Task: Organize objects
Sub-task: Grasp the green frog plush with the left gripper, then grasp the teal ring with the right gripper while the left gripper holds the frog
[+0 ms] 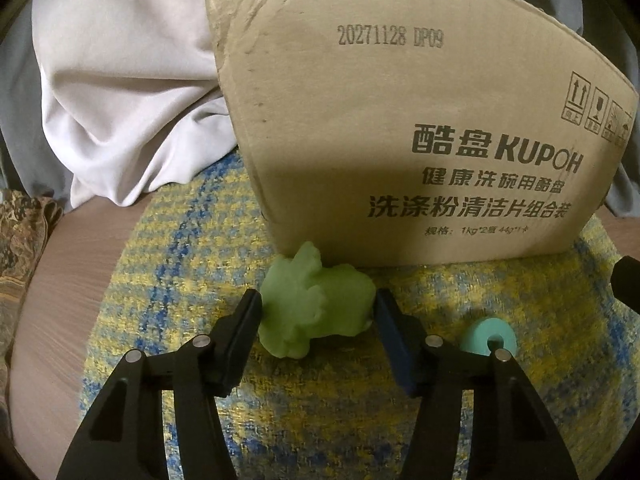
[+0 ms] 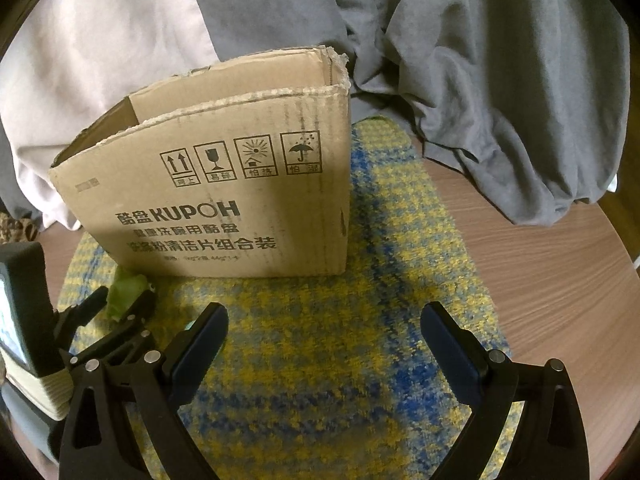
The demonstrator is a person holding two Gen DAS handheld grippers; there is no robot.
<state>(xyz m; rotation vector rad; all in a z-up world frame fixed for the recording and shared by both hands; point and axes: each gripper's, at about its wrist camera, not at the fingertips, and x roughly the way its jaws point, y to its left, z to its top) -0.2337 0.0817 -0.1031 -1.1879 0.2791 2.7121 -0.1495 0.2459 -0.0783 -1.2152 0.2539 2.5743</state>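
Dim, yellowish light; soft shadows, grainy detail, strong fisheye bending at edges.

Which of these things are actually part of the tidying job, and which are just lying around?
Part of the job:
- green toy, between the left claw's pads
- teal ring on the mat
- cardboard box, open at the top
- right claw, open and empty

Just lying about:
- yellow and blue mat
- white cloth
- grey cloth
- wooden table

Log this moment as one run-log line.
left tongs: shut on green toy | right tongs: open, empty, over mat | box: upright, open-topped | teal ring: on mat
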